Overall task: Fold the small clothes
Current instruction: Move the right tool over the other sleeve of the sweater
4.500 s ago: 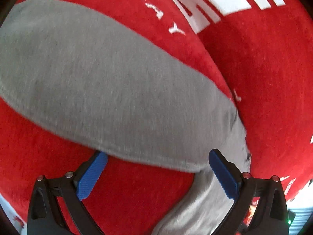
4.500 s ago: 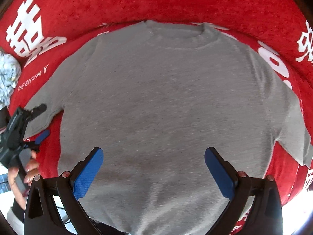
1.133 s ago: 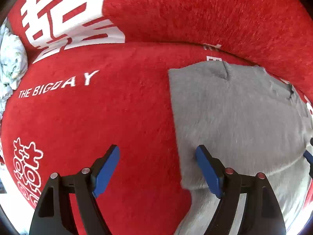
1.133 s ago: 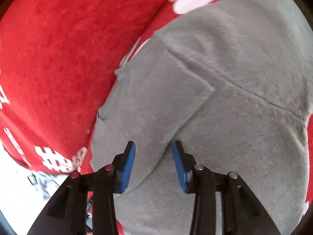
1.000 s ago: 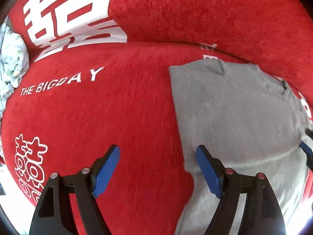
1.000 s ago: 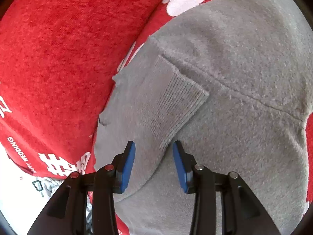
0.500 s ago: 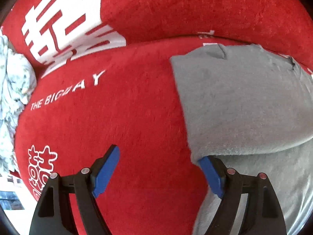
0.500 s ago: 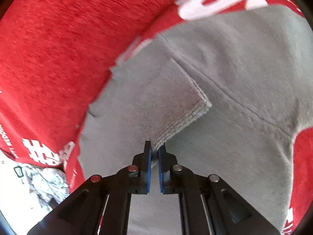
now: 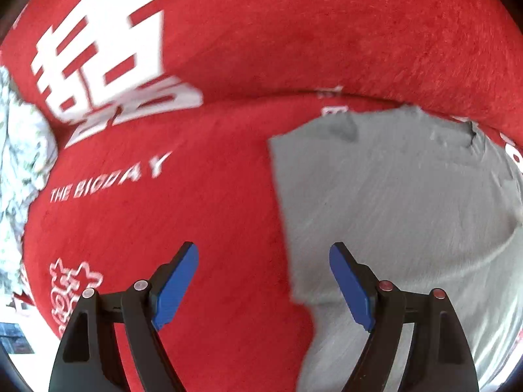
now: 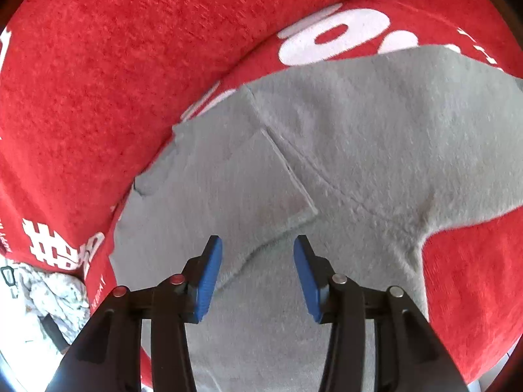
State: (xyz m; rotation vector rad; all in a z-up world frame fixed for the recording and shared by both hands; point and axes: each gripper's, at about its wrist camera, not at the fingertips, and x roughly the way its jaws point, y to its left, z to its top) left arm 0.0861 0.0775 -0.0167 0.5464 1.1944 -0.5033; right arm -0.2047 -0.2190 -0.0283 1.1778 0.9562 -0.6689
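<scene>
A grey sweatshirt [image 9: 392, 202] lies on a red plush cover [image 9: 196, 212] with white lettering. Its left side and sleeve are folded over the body; the folded cuff edge [image 10: 281, 202] shows in the right wrist view. My left gripper [image 9: 263, 281] is open and empty, straddling the folded left edge of the sweatshirt near the hem. My right gripper [image 10: 258, 271] is open and empty just above the folded sleeve edge. The sweatshirt [image 10: 376, 137] fills the middle of the right wrist view, its right sleeve spread to the right.
A crumpled white patterned cloth [image 9: 19, 163] lies at the left edge of the cover and shows at the lower left in the right wrist view [image 10: 55, 297]. The cover's raised back [image 9: 327, 32] rises behind the sweatshirt.
My right gripper, shut on the folded sleeve edge half a second ago, has opened and let it go. My left gripper stays open and has shifted a little along the sweatshirt's left edge.
</scene>
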